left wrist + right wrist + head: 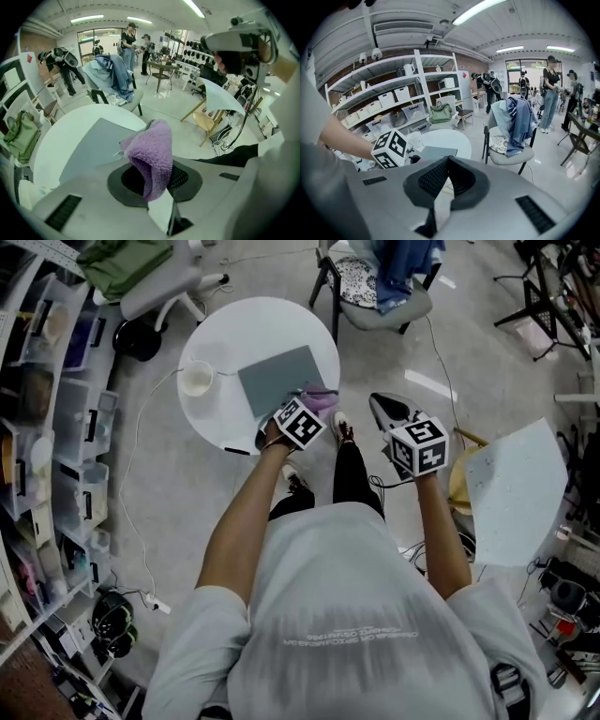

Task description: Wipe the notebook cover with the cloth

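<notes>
**Cloth (152,157) pinched, notebook (278,378) lying loose on the counter (253,324)**

My left tongs (312,405) clamp the purple cloth at the near edge of the grey notebook. My right tongs (447,160), closed on nothing, hang off to the side over the floor. With nothing pinning the notebook, I reckon a firm swipe could shove it toward the cup (197,379), or drag the cloth out of my grip.

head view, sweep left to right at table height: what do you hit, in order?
storage bins → white cup → gray notebook → purple cloth → right gripper → white speckled panel. Left gripper left out: it overlaps the notebook and cloth.
</notes>
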A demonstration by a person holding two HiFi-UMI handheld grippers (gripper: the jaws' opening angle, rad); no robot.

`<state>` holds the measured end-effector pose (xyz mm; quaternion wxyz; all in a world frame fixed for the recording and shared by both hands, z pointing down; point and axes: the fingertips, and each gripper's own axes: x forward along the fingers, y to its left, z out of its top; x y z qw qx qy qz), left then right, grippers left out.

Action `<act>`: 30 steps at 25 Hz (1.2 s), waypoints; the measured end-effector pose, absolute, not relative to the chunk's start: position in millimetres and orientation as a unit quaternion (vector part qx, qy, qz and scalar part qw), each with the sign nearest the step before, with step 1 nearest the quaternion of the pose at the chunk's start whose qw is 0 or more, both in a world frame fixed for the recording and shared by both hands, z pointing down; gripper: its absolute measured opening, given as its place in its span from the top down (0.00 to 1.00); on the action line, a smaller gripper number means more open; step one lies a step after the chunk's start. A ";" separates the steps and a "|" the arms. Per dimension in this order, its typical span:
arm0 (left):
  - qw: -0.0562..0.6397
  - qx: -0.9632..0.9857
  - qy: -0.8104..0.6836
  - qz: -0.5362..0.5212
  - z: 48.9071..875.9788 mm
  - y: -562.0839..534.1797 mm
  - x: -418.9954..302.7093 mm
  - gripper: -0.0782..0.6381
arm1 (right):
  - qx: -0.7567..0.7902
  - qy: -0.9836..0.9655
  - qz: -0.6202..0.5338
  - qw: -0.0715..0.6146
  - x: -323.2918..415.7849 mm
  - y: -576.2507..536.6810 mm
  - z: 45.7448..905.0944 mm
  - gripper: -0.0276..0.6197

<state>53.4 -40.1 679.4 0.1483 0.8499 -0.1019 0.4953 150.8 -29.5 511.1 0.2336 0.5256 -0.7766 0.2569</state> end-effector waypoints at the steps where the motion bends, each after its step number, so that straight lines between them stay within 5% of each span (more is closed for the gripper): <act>1: 0.149 0.859 -0.110 0.478 667.6 -43.6 51.1 0.79 | 0.528 -0.778 0.249 0.232 150.5 -30.0 505.6 0.96; 12: 0.094 0.928 -0.252 0.259 473.6 -113.3 -15.6 0.79 | 0.583 -0.782 0.088 0.200 143.0 -75.1 385.8 0.96; 30: -0.062 0.908 -0.400 0.111 248.2 -121.2 -136.8 0.79 | 0.547 -0.822 -0.068 0.145 51.8 -80.8 228.9 0.96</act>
